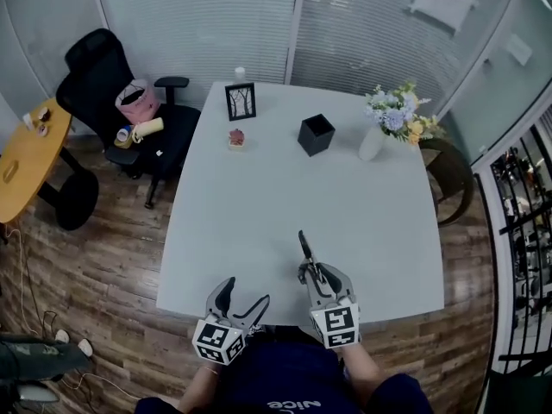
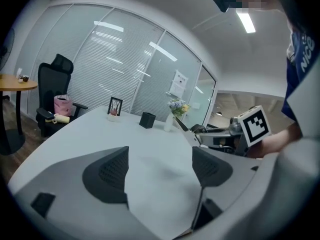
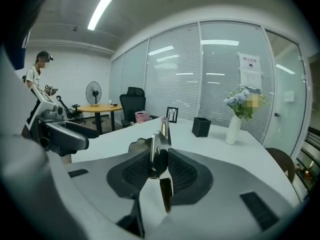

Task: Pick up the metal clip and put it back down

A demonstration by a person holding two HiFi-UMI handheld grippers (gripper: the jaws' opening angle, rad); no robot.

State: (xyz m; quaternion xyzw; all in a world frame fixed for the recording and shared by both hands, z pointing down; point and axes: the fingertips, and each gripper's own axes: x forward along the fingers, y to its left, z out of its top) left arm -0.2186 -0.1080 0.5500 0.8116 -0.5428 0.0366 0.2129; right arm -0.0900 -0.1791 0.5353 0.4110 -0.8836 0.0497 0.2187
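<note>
A slim metal clip [image 1: 305, 250] sticks out of my right gripper [image 1: 311, 272] near the front edge of the white table [image 1: 259, 205]. The gripper is shut on the clip's rear end. The right gripper view has the clip [image 3: 159, 143] pinched upright between the dark ribbed pads [image 3: 135, 171], with its shiny tip pointing to the far side of the table. My left gripper [image 1: 245, 297] hangs open over the front table edge, left of the right one, and nothing lies between its fingers [image 2: 111, 173]. The left gripper view catches the right gripper [image 2: 220, 136] off to the side.
At the far side stand a black pen cup [image 1: 316, 134], a photo frame [image 1: 241, 101], a small pink item [image 1: 236, 137] and a white vase of flowers [image 1: 390, 123]. A black office chair [image 1: 112, 93] and a yellow round table [image 1: 26, 158] stand at the left. A person [image 3: 37, 74] stands far off.
</note>
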